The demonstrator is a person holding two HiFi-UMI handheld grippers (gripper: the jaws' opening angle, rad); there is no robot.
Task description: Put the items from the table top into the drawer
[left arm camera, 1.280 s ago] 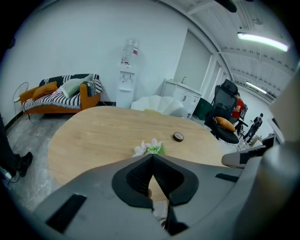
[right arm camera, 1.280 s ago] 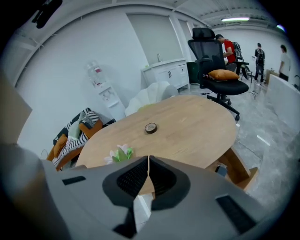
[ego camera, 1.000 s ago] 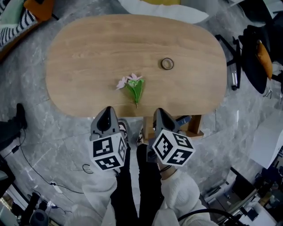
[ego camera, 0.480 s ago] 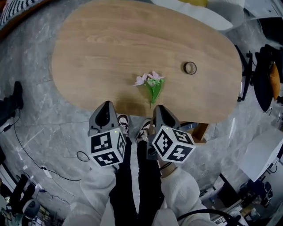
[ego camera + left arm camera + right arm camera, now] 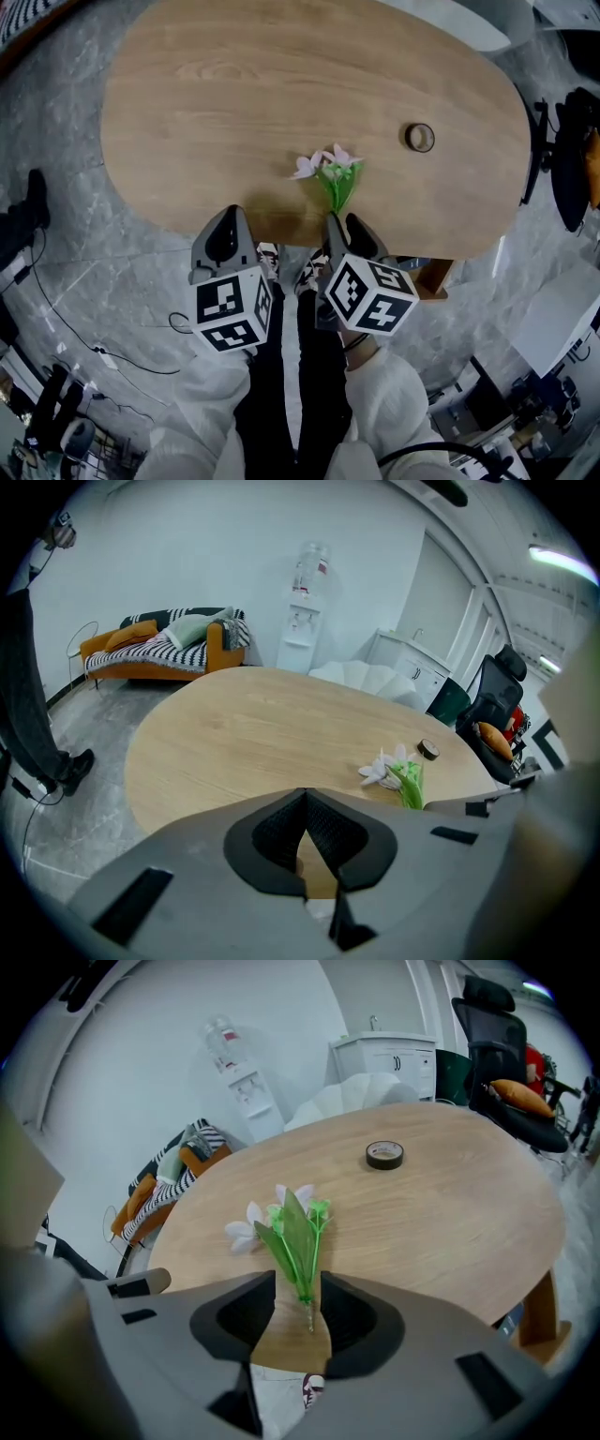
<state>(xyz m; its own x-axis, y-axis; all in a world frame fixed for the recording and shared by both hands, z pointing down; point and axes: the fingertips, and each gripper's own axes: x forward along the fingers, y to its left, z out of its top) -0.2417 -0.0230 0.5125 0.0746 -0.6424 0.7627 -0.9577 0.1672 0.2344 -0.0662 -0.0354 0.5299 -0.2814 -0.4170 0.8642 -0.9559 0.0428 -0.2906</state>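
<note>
Right now the artificial flower sprig (image 5: 333,176) lies near the front edge of the oval wooden tabletop (image 5: 225,94). Its pale blossoms point toward the middle and its thin green stem points back at the person. Further right along the tabletop, well apart from the sprig, a roll of tape (image 5: 419,137) lies flat. Both things rest on the tabletop, and neither is held.

The right claw (image 5: 298,1302) hovers at the tabletop's near edge, tilted downward, in line with the stem. Its jaws stand apart and have just been opening. The stem's lower end shows in the gap between them, but the pads do not press on it. The left claw (image 5: 302,803) hangs just beside it to the left, also at the near edge. Its jaws meet at the tips with nothing between them.

In the head view, white sleeves (image 5: 394,403) lead up to both claws, with dark trousers and shoes below on the grey marbled floor (image 5: 112,272). The left gripper view takes in an orange sofa (image 5: 155,647) with a striped blanket and a white water dispenser (image 5: 305,597) against the far wall. The right gripper view shows a black office chair (image 5: 492,1030) past the tabletop's far end.
</note>
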